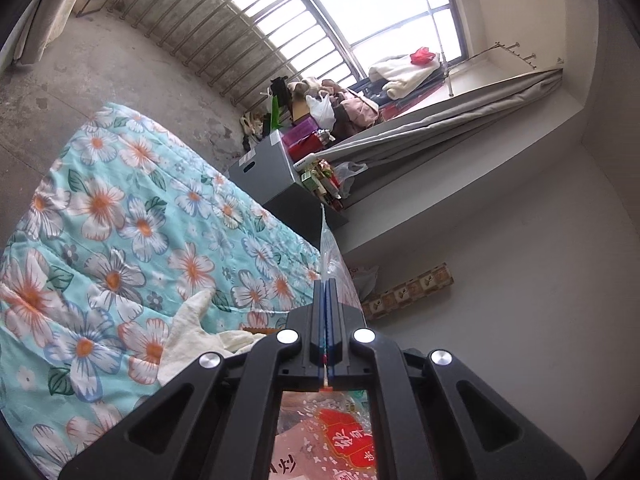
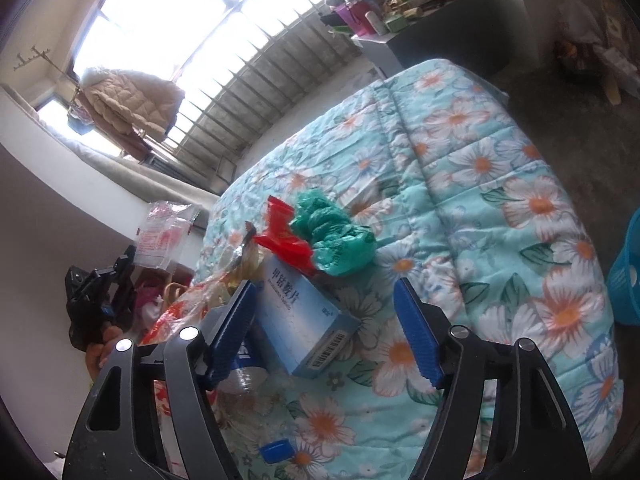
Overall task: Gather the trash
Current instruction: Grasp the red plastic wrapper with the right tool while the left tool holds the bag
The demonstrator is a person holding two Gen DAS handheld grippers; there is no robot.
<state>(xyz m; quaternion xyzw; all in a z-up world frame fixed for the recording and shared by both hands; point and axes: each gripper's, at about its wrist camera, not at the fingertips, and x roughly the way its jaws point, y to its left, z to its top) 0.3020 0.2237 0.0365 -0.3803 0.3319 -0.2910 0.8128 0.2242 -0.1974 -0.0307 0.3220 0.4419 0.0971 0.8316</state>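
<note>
My left gripper (image 1: 329, 285) is shut on the edge of a clear plastic bag (image 1: 329, 252) with red print, which also hangs below the fingers. The right wrist view shows that gripper (image 2: 127, 255) at the left, a hand under it, with the bag (image 2: 164, 236) standing up from it. My right gripper (image 2: 325, 285) is open over the floral quilt (image 2: 500, 184). A light blue medicine box (image 2: 308, 320) lies between its blue pads (image 2: 416, 332); the right pad is clear of it. Beyond the box lie a red wrapper (image 2: 286, 236) and a crumpled green bag (image 2: 338, 238).
A clear bottle (image 2: 244, 380) with a blue cap (image 2: 276, 450) lies by my right gripper's left finger, next to orange printed plastic (image 2: 176, 312). A blue basket (image 2: 626, 276) stands at the right edge. A grey cabinet (image 1: 264, 168) with clutter stands past the bed.
</note>
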